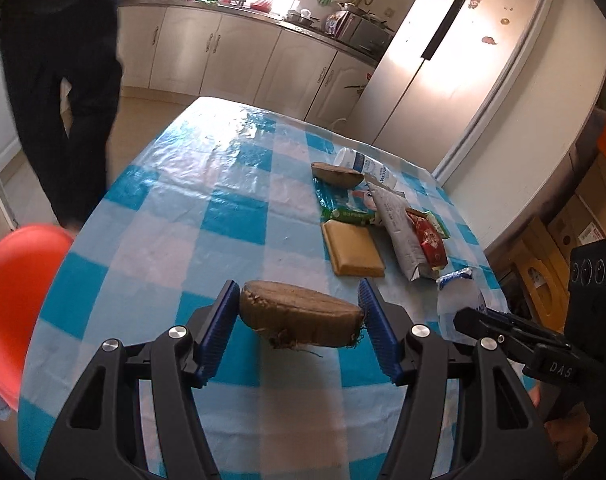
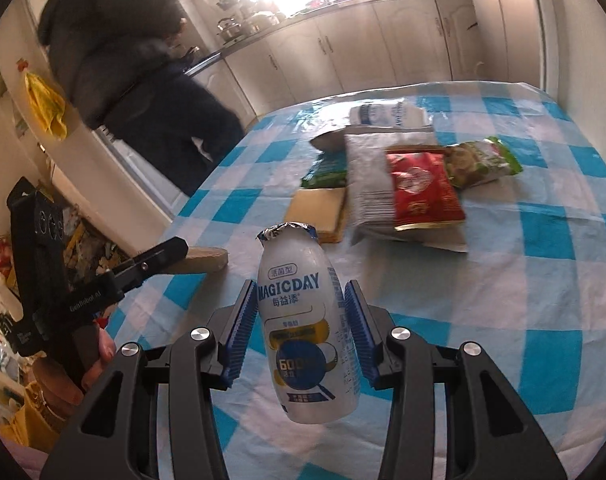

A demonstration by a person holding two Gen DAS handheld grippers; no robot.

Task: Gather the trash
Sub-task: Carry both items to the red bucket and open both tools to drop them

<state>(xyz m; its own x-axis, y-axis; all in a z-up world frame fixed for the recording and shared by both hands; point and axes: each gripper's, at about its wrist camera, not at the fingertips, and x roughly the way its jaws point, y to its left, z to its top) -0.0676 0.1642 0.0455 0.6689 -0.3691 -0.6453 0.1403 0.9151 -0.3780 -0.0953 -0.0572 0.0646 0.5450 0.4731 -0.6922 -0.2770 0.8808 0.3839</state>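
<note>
My left gripper (image 1: 299, 314) is shut on a brown fibrous husk piece (image 1: 299, 314) and holds it above the blue-checked tablecloth (image 1: 207, 208). My right gripper (image 2: 303, 320) is shut on a white MAGICDAY drink bottle (image 2: 307, 320), lifted off the table; the bottle also shows in the left wrist view (image 1: 459, 294). A trash pile lies farther back: a yellow slab (image 1: 353, 248), a grey packet (image 1: 399, 228), a red packet (image 1: 431, 240), a green wrapper (image 1: 343, 208), a second husk piece (image 1: 337, 175) and a second white bottle (image 1: 363, 164).
A red bin rim (image 1: 19, 300) sits at the table's left edge. A person in dark clothes (image 1: 63, 80) stands beyond the table's far left. Kitchen cabinets (image 1: 231, 56) and a fridge (image 1: 443, 60) stand behind. Cardboard boxes (image 1: 559, 248) stand on the right.
</note>
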